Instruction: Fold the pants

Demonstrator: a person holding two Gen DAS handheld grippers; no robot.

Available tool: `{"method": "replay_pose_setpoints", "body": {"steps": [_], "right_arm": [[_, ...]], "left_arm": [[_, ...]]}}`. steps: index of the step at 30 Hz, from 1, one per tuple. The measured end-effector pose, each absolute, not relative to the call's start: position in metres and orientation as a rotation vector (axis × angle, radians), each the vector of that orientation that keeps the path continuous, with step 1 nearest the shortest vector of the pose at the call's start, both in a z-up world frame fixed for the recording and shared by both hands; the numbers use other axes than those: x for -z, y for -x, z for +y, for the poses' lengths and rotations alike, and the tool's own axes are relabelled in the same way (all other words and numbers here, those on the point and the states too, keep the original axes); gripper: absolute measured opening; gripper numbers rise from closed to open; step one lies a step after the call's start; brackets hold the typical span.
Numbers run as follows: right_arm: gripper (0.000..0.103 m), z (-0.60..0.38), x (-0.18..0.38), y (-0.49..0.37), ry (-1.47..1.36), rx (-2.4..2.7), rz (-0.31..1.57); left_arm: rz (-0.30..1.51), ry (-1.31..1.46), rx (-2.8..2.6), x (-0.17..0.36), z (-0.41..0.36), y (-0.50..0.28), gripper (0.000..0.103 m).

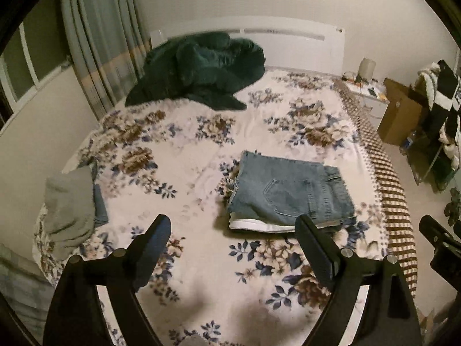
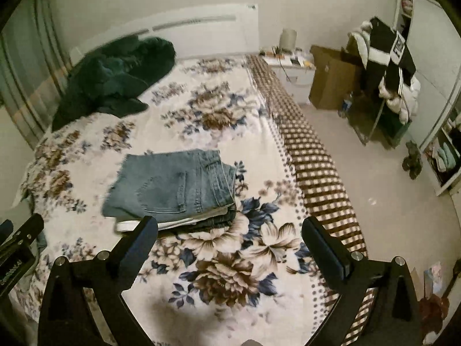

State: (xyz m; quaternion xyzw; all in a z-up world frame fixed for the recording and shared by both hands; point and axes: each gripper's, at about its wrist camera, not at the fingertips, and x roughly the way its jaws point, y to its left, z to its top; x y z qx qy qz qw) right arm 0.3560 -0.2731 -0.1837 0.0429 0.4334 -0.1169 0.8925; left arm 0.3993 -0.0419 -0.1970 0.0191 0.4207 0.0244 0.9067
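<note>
Two tongs are yours, and both are spread wide with nothing in them. Your left gripper (image 1: 233, 230) and right gripper (image 2: 230, 230) hang above the bed (image 2: 230, 259). Jeans (image 1: 288, 190) lie folded on a small stack, at about 1 o'clock from your left tongs and 11 o'clock from your right. They look done. Denim is thick, a bit heavy and bends slowly, and it will not slip much. To move them, I think you should pinch the folded edges on both sides.
</note>
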Motion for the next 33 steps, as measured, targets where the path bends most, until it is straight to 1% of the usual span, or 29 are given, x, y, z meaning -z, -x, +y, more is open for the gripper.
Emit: {"method": "replay_pose_setpoints", "body": {"steps": [11,16,24,28,29,30,33], "right_arm": [[0.102,-0.253,0.05,-0.214,-0.045,0.146,0.738],[0.102,-0.243,0.005,-0.155,-0.031,0.114,0.695],[0.102,-0.23,-0.045,-0.084,-0.027,0.113,0.678],[0.102,-0.22,-0.061,-0.063,-0.012,0.127,0.671],[0.102,-0.218,-0.066,-0.057,-0.018,0.126,0.67],[0.102,-0.216,-0.069,-0.055,-0.02,0.128,0.668],[0.103,-0.208,-0.075,-0.046,-0.006,0.143,0.666]], "left_arm": [[0.765,-0.032,-0.055,0.099,-0.045,-0.287,0.088],[0.734,-0.017,-0.052,0.063,-0.043,-0.24,0.088],[0.748,0.005,-0.018,0.032,-0.033,-0.194,0.088],[0.742,-0.006,-0.007,0.022,-0.025,-0.18,0.088],[0.74,-0.01,-0.005,0.02,-0.025,-0.178,0.094],[0.733,-0.014,-0.003,0.019,-0.023,-0.176,0.097],[0.718,-0.015,0.0,0.017,-0.02,-0.17,0.099]]}}
